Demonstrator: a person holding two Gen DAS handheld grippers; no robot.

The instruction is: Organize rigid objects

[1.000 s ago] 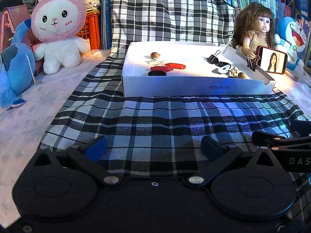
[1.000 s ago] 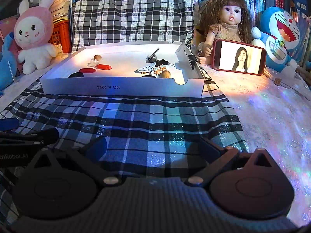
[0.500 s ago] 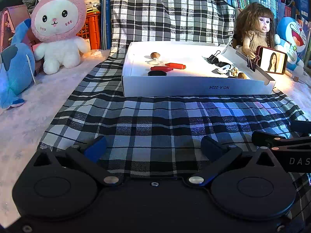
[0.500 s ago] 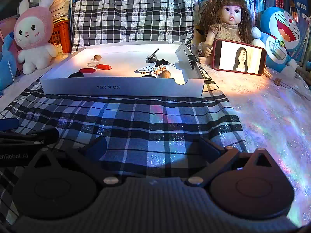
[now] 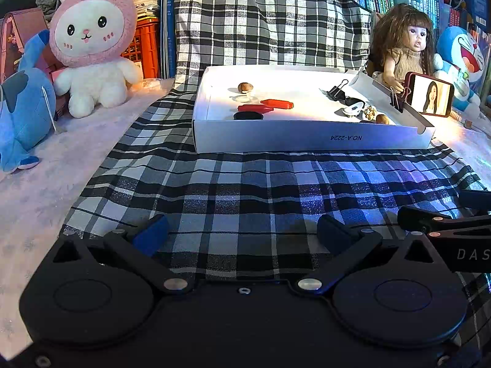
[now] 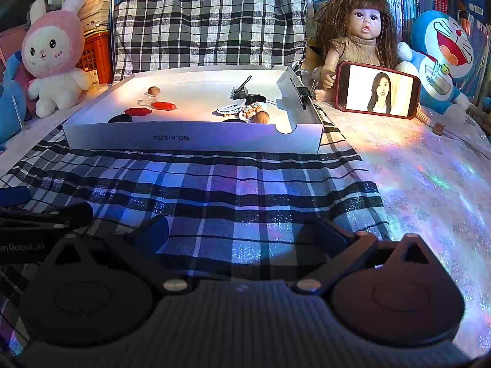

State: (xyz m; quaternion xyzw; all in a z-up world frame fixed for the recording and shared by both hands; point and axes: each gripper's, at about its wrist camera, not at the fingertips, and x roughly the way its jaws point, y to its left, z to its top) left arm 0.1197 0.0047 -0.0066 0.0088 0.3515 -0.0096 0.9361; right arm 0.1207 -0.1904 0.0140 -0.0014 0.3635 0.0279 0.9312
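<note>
Checked cloth (image 5: pixel 245 190) before white tray (image 5: pixel 307 136), doll (image 6: pixel 362 30), phone (image 6: pixel 377 90); both jaws parted, empty.

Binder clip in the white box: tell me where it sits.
In the left wrist view the binder clip stands in the right half of the white box, towards the back, just behind the white oval piece and left of the doll.

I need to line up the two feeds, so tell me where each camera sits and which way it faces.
Left wrist: low over the plaid cloth, facing the white box; left gripper open, right gripper's tip at right edge.
Right wrist: further right, facing the same box and phone; right gripper open.
Shared: box, doll, pink bunny plush.
</note>
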